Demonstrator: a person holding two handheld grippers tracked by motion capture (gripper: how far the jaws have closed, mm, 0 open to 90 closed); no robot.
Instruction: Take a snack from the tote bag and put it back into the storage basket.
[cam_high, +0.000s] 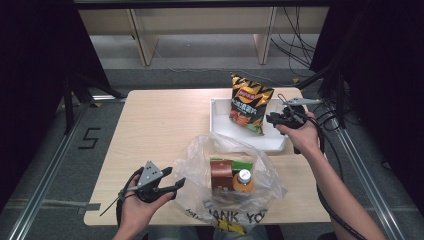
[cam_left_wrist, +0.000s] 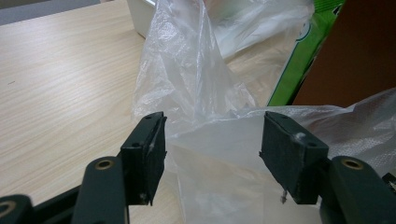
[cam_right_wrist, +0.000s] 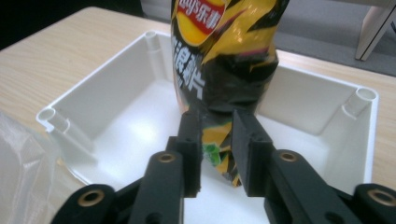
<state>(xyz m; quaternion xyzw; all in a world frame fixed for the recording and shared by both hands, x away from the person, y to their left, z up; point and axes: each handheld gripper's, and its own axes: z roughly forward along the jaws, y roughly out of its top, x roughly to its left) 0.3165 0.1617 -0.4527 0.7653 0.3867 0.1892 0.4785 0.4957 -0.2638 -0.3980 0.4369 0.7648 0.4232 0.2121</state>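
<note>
High view: the chip bag (cam_high: 249, 102), yellow and black with a red logo and a green lower edge, stands tilted in the white tray (cam_high: 220, 127), its top leaning past the tray's far wall. The right gripper (cam_high: 278, 119) meets the bag's side from the tray's right. The left gripper (cam_high: 175, 183) sits near the clear plastic bag (cam_high: 200, 155), just in front of the tray.

Left gripper view: jaws spread, with plastic bag (cam_left_wrist: 201, 93) film lying between them; the pads are not pressing it.

Right gripper view: the right gripper (cam_right_wrist: 217, 140) pinches the chip bag's (cam_right_wrist: 224, 51) crumpled lower edge, over the tray (cam_right_wrist: 116, 98) floor.
</note>
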